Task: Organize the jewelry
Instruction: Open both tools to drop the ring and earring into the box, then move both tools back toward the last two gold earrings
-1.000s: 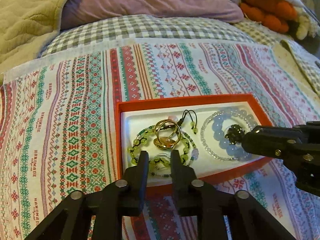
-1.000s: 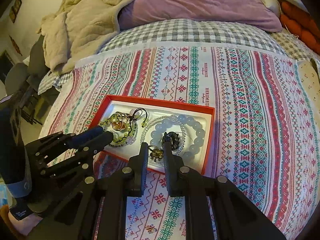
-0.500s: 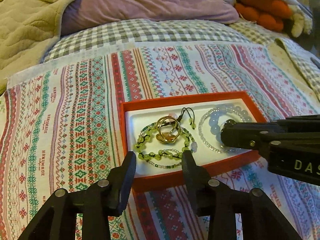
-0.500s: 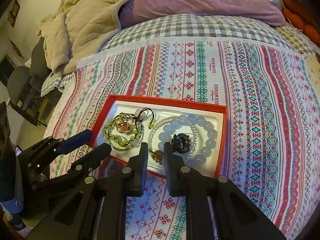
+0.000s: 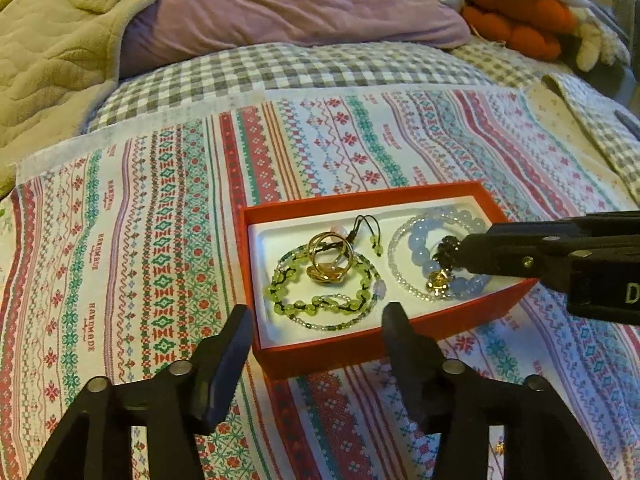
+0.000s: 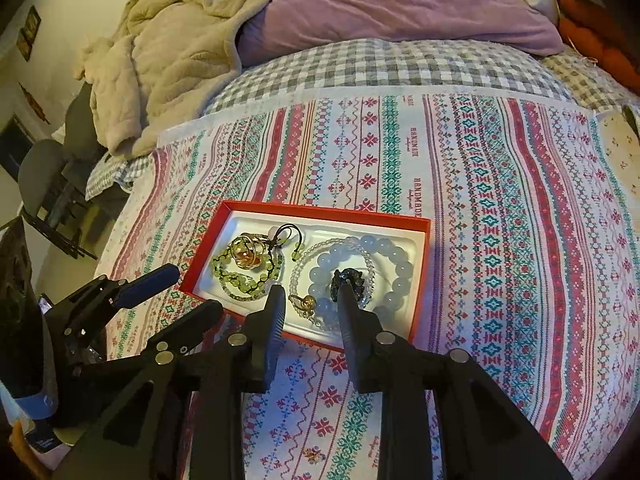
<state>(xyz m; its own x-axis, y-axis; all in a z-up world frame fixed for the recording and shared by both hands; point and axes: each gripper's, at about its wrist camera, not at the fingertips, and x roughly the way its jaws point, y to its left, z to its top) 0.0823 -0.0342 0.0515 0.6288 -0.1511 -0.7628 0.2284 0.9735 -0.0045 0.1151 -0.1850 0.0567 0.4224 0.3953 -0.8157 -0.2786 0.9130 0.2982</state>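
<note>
With both sets of tongs freshly spread, left tongs (image 5: 316, 320) and right tongs (image 6: 310, 294) gripping nothing, best lifting straight off the red box (image 5: 360, 350) without snagging the blue bead bracelet (image 6: 394, 276).

Black hand-held gripper (image 5: 316, 322): 2 fingers, silver screws; white lettering, perhaps "D".

Bed w/ striped cloth (image 6: 460, 184); purple pillow (image 6: 400, 0) at 12, beige blanket (image 6: 160, 68) at 10, chair (image 6: 44, 176) at 9.
</note>
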